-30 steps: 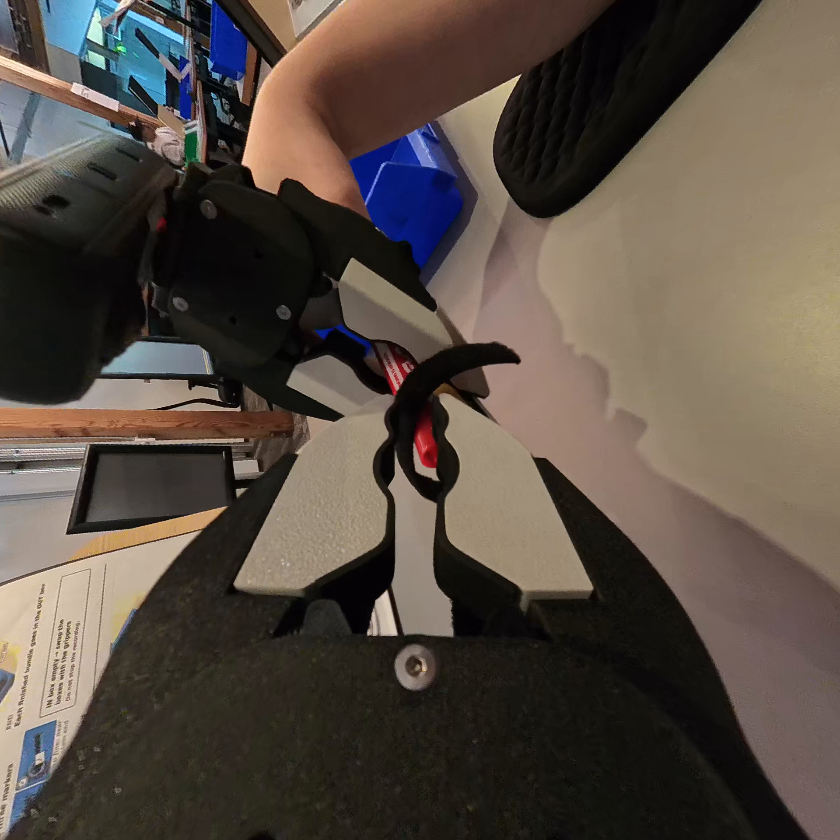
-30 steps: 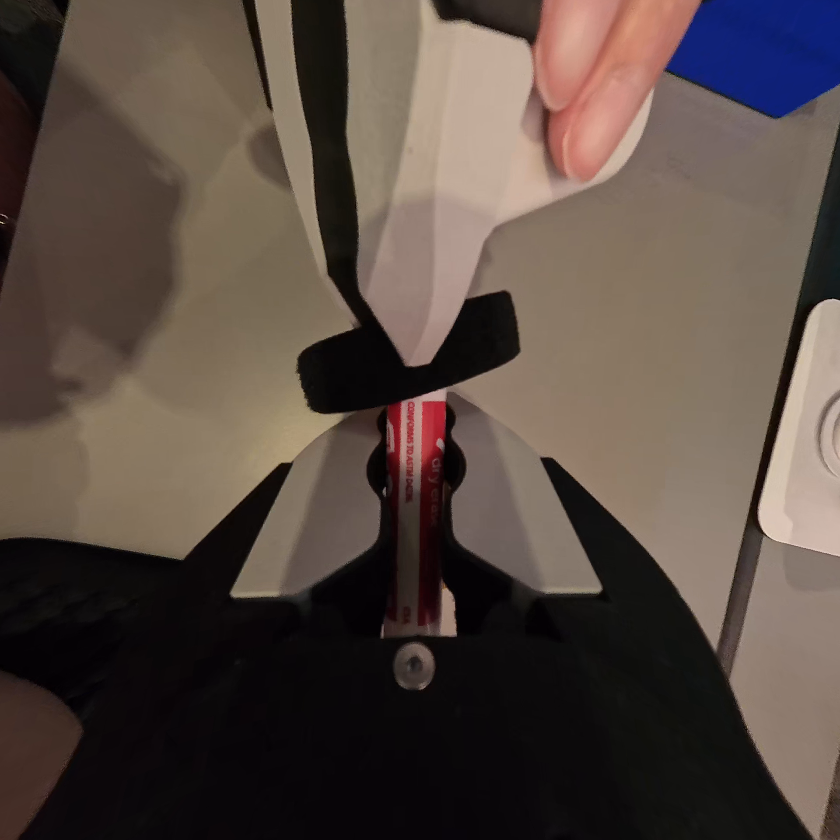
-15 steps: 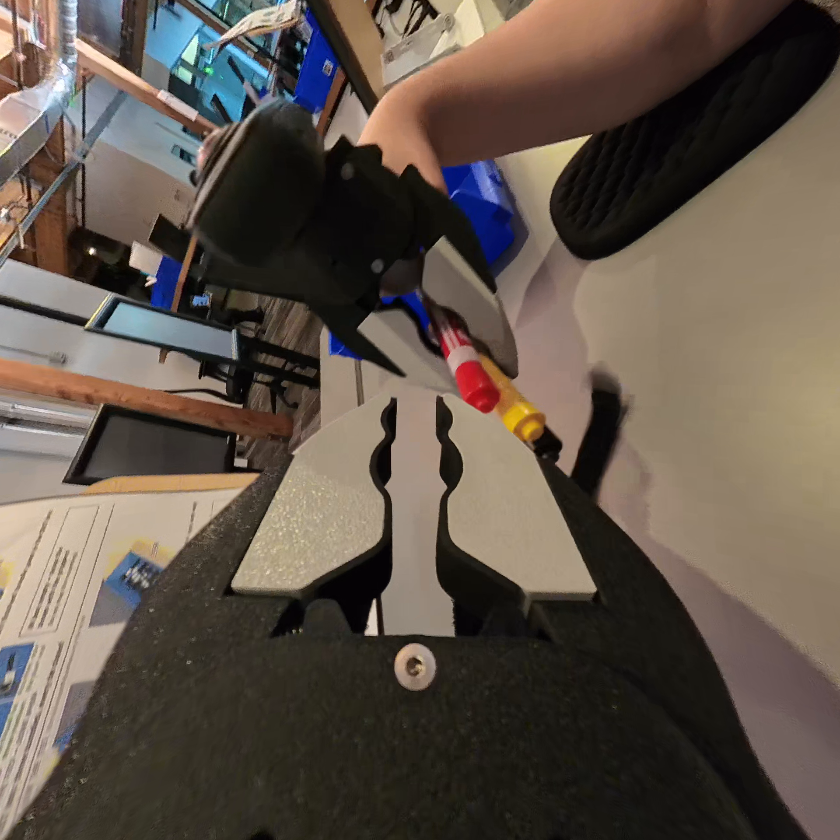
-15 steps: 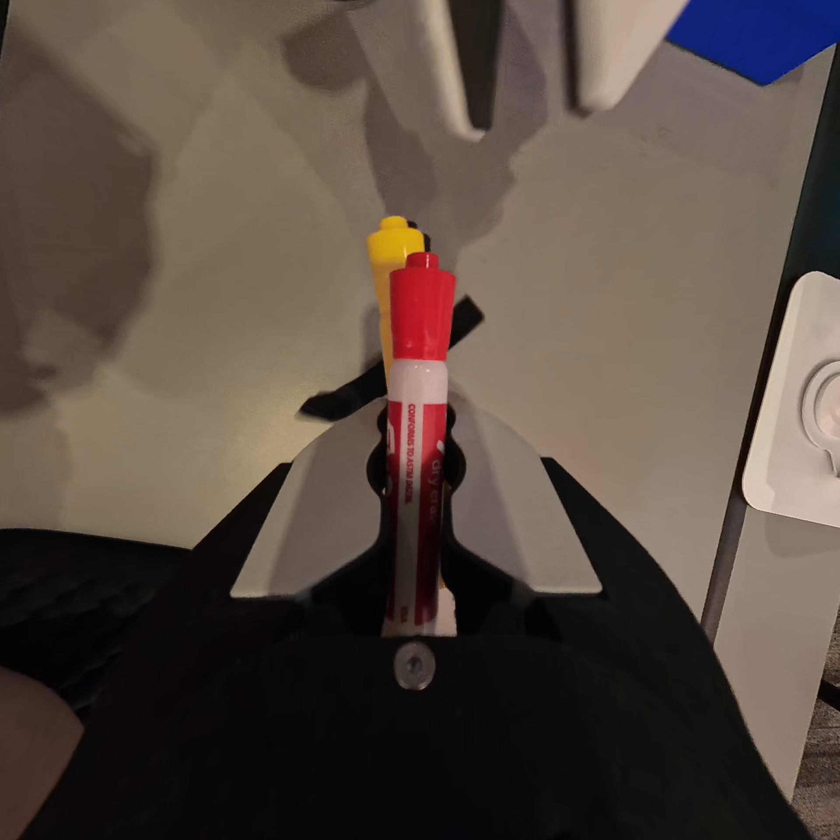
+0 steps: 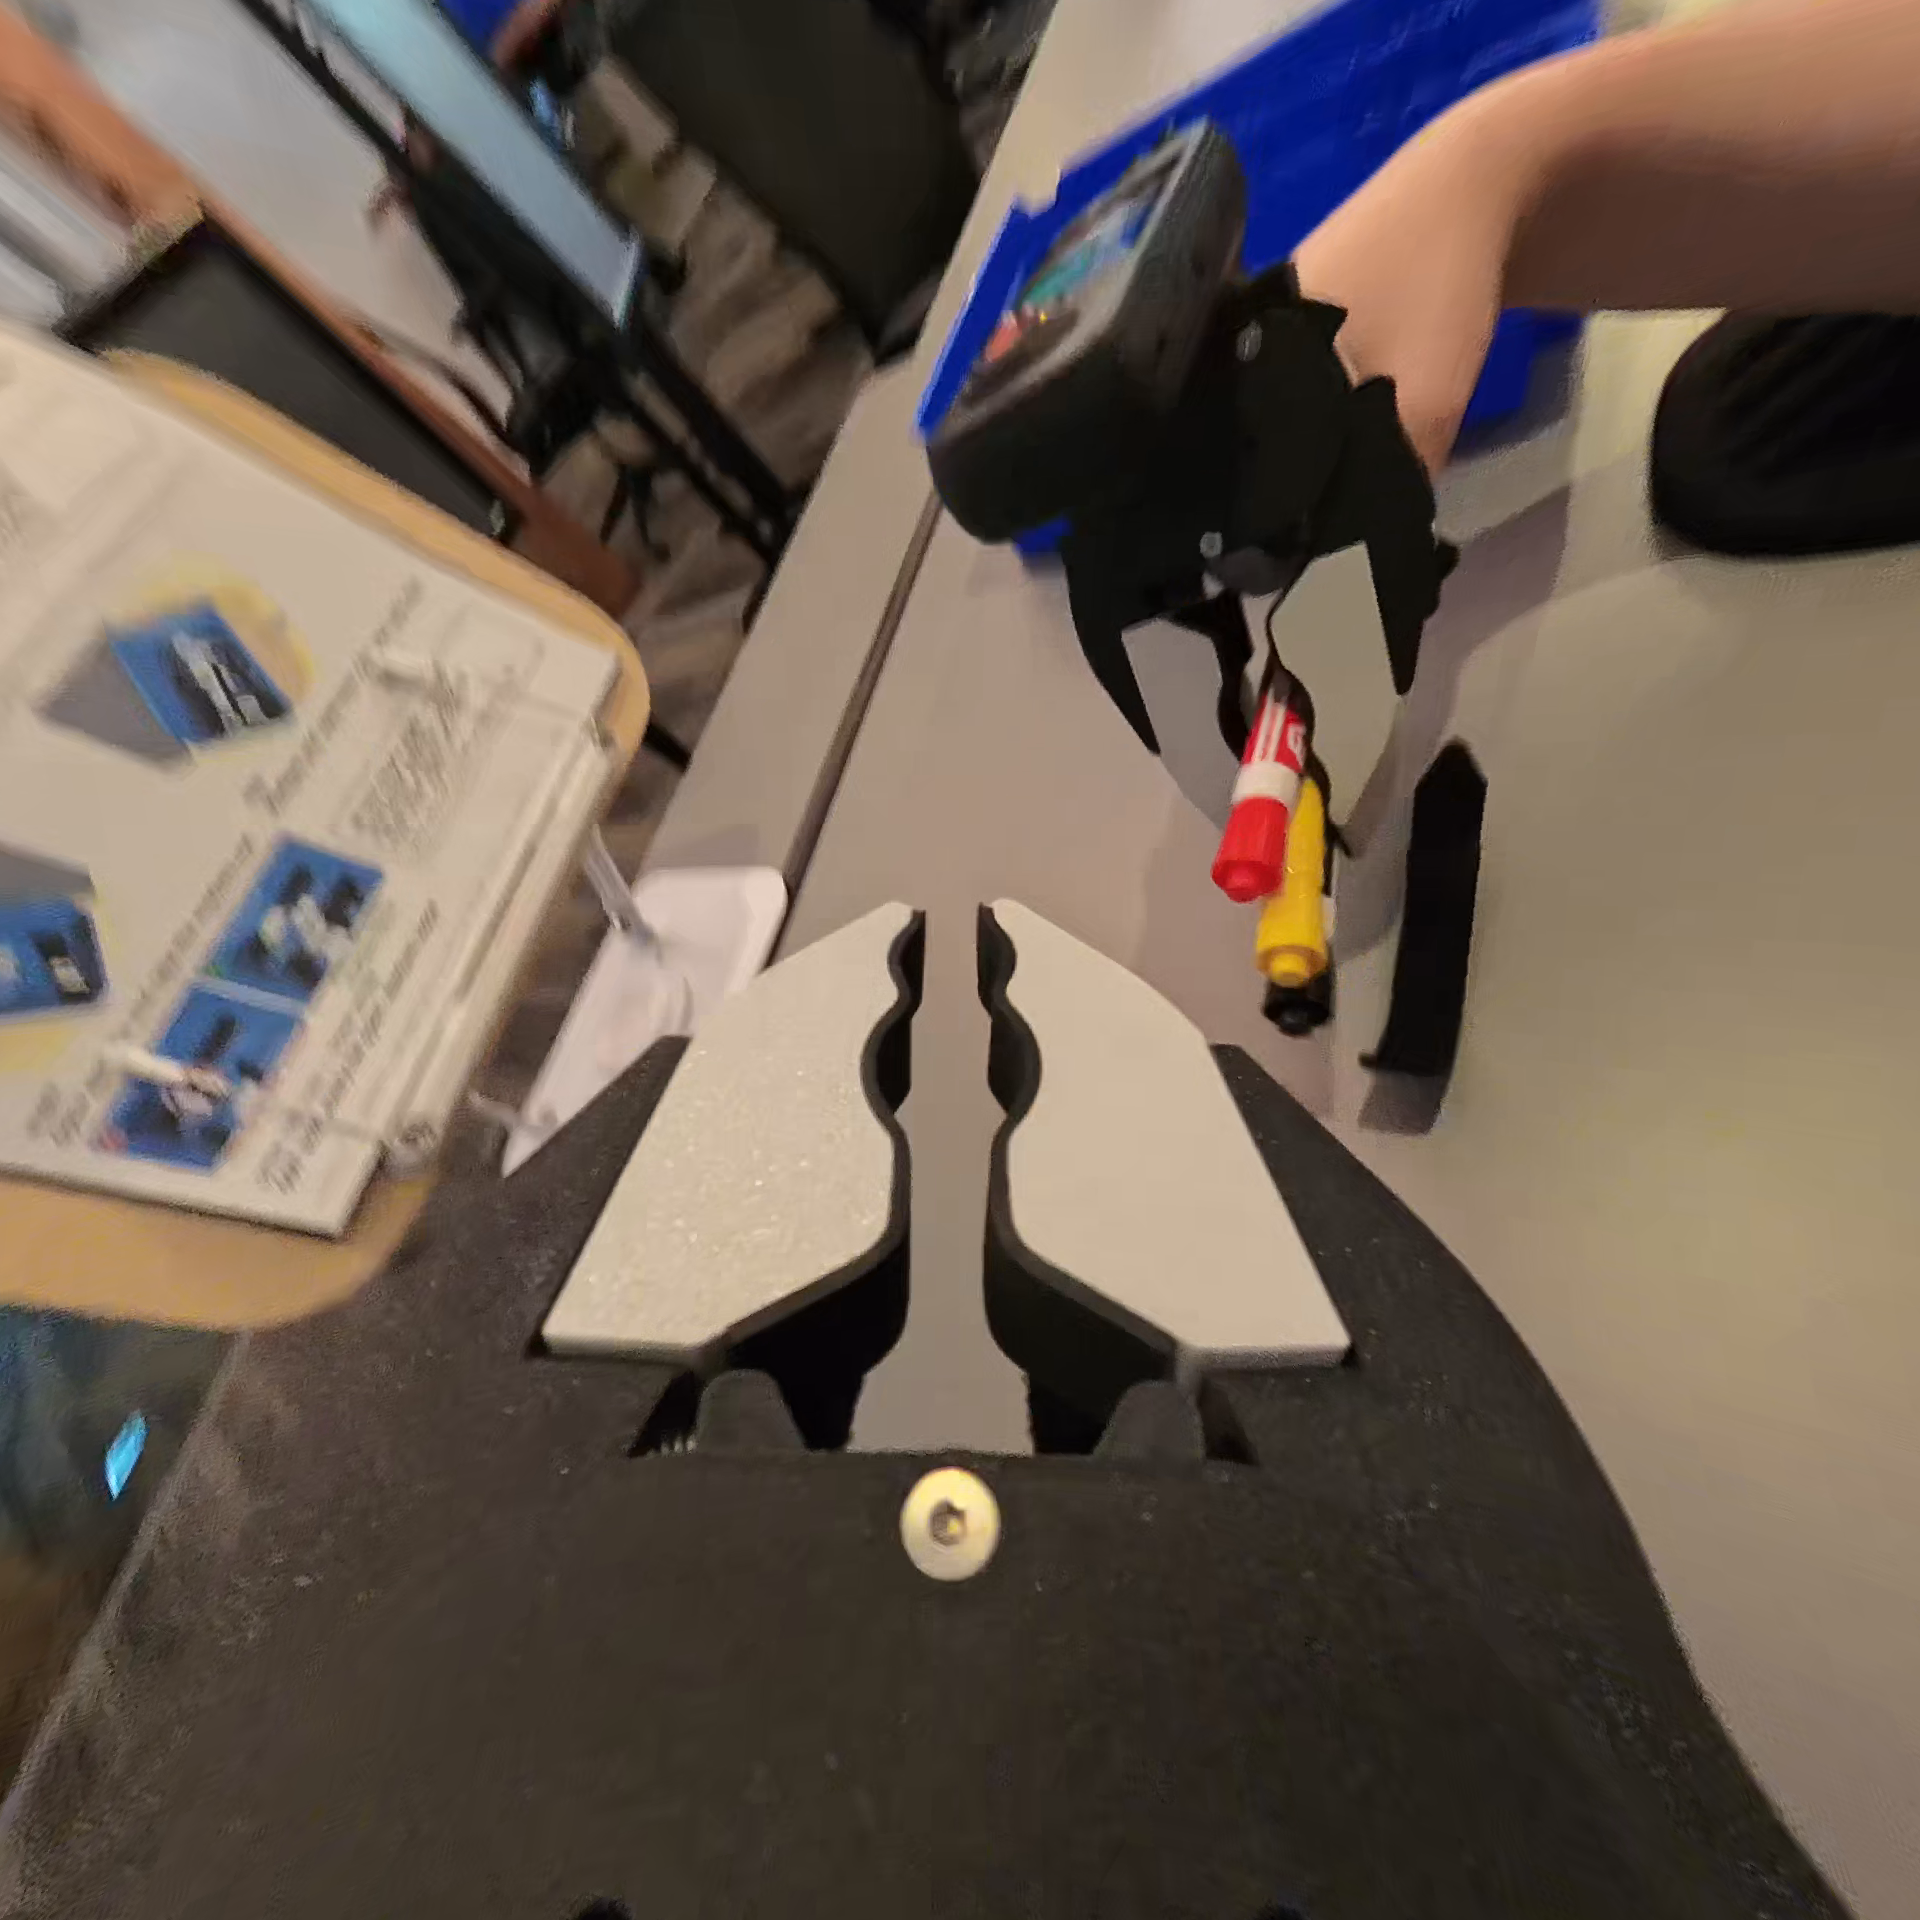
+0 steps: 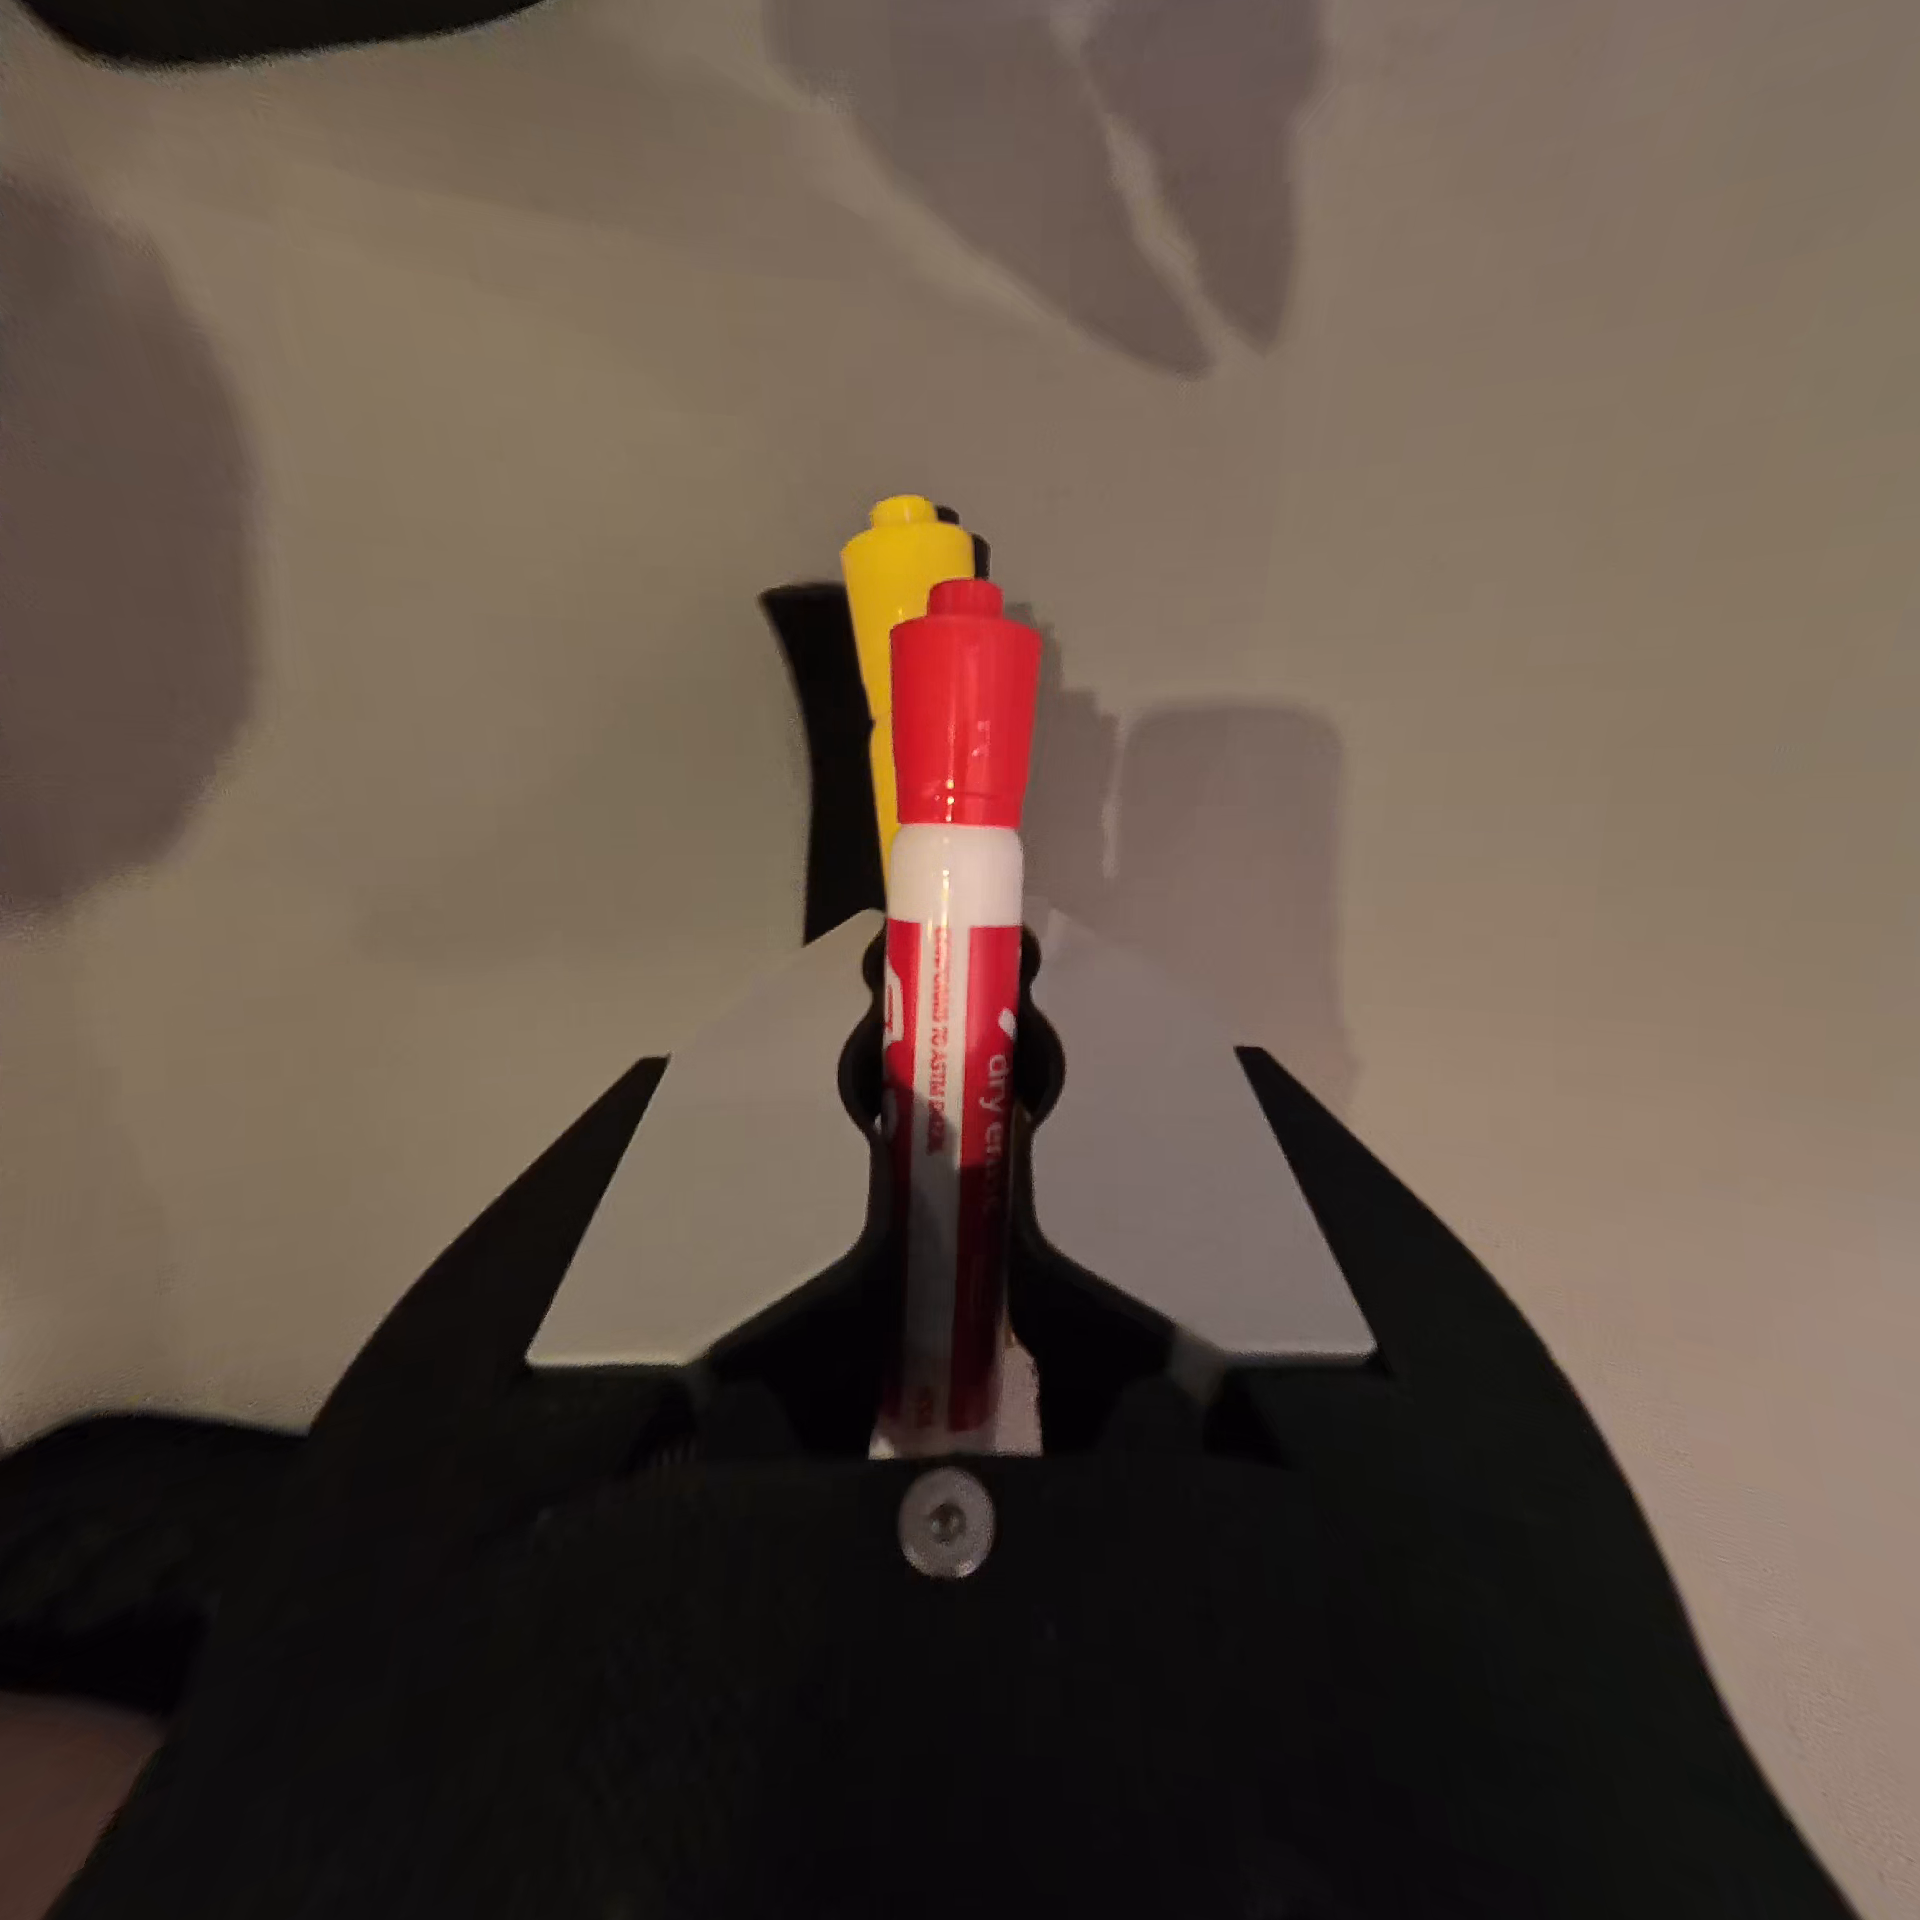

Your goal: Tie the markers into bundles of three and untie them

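A: The right gripper (image 6: 951, 935) clamped the markers (image 6: 961, 727), red, yellow and black, caps tilted down over the table (image 5: 1662, 1039).

B: And the strap (image 5: 1429, 914) lay flat beside them; the left gripper (image 5: 948, 914) hung nearly closed, empty.

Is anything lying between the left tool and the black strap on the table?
Nothing visible does. The black strap lies flat on bare table, ahead and to the side of the left tool. The markers held by the right tool hang beside the strap, not across the path.
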Available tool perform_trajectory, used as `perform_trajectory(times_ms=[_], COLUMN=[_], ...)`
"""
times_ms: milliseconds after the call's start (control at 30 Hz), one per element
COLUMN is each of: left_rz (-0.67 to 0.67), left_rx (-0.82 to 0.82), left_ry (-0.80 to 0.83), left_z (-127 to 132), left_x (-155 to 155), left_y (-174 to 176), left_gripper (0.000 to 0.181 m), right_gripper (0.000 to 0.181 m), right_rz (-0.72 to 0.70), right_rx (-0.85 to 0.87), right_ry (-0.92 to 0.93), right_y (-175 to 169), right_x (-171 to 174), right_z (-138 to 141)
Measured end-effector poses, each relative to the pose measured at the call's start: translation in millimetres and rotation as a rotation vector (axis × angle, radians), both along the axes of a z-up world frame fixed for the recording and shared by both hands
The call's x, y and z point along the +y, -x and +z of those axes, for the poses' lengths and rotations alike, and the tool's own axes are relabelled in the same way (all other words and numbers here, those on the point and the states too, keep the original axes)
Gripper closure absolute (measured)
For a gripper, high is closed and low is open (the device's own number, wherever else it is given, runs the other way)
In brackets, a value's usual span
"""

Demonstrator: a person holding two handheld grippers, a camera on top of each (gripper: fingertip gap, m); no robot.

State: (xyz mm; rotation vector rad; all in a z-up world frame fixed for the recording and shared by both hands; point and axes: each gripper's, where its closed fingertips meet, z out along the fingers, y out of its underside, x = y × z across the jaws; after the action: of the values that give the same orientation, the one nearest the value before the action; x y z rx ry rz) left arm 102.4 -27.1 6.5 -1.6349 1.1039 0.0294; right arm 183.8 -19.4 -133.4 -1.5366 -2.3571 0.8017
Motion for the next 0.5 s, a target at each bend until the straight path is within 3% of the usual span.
perform_trajectory(times_ms=[100,233,300,500], left_rz=[0.148,0.245,0.323,0.474], left_rx=[0.042,-0.012,-0.078,-0.36], left_ry=[0.104,0.17,0.171,0.249], left_z=[-40,-78,-83,-93], left_x=[-3,-20,-21,-19], left_y=[17,30,41,62], left_gripper=[0.172,0.171,0.171,0.171], right_gripper=[0.161,0.161,0.161,0.161], right_rz=[-0.091,-0.157,-0.208,-0.571], right_rx=[-0.022,-0.077,-0.095,-0.187], right_ry=[0.093,0.26,0.353,0.561], right_y=[14,35,52,95], right_x=[8,0,-4,-2], right_z=[-15,-22,-19,-30])
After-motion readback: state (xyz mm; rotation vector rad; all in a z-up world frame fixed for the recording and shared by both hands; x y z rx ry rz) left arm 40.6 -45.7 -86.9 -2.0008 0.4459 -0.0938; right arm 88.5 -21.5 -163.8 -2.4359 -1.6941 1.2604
